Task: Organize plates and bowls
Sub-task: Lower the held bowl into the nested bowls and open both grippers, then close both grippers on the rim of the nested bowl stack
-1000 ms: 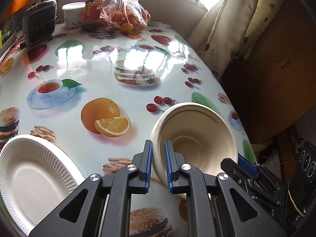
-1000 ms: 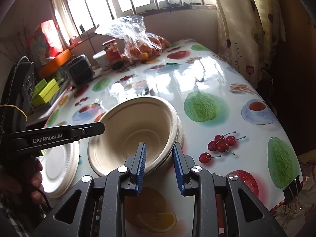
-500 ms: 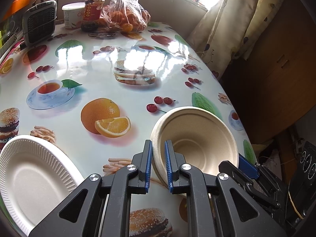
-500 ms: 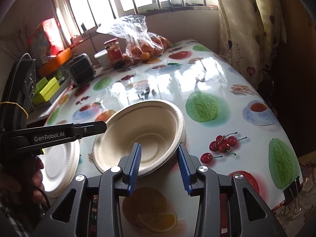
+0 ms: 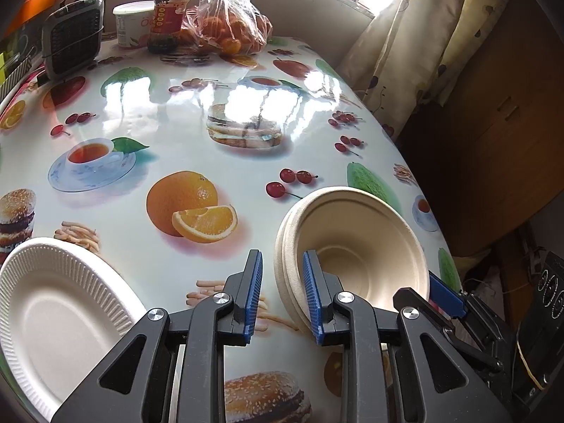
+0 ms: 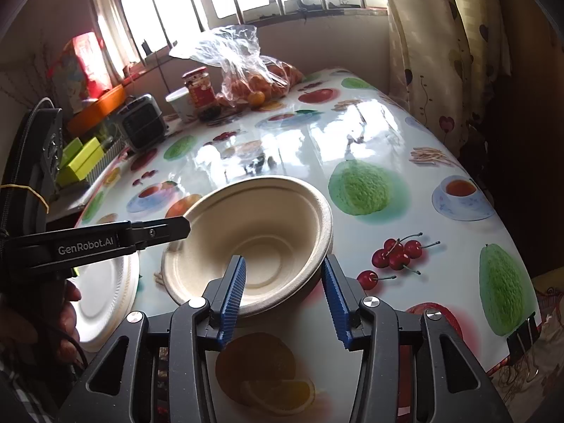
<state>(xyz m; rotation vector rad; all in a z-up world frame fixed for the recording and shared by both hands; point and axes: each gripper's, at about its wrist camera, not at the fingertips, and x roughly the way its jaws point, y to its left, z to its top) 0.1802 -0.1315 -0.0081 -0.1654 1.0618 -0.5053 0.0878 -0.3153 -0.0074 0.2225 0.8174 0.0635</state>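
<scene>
A stack of beige paper bowls (image 5: 356, 246) sits on the fruit-print tablecloth near the table's right edge. My left gripper (image 5: 281, 264) straddles the stack's left rim; its jaws are opening and the pads stand clear of the rim. My right gripper (image 6: 283, 261) straddles the near rim of the bowls (image 6: 253, 232); its jaws are opening too, and the pads are off the bowl. A stack of white ribbed plates (image 5: 53, 310) lies to the left, also seen as plates (image 6: 102, 299) under the left gripper's finger (image 6: 158, 232).
At the far end stand a bag of oranges (image 5: 229, 31), a red-labelled jar (image 5: 171, 17), a white tub (image 5: 132, 23) and a small black fan heater (image 5: 72, 38). A curtain (image 6: 447, 53) hangs past the right table edge. A binder clip (image 6: 521, 338) grips the tablecloth's edge.
Both grippers' jaws have spread apart and let go of the top bowl. The bowl, tilted up before, has dropped level into the stack.
</scene>
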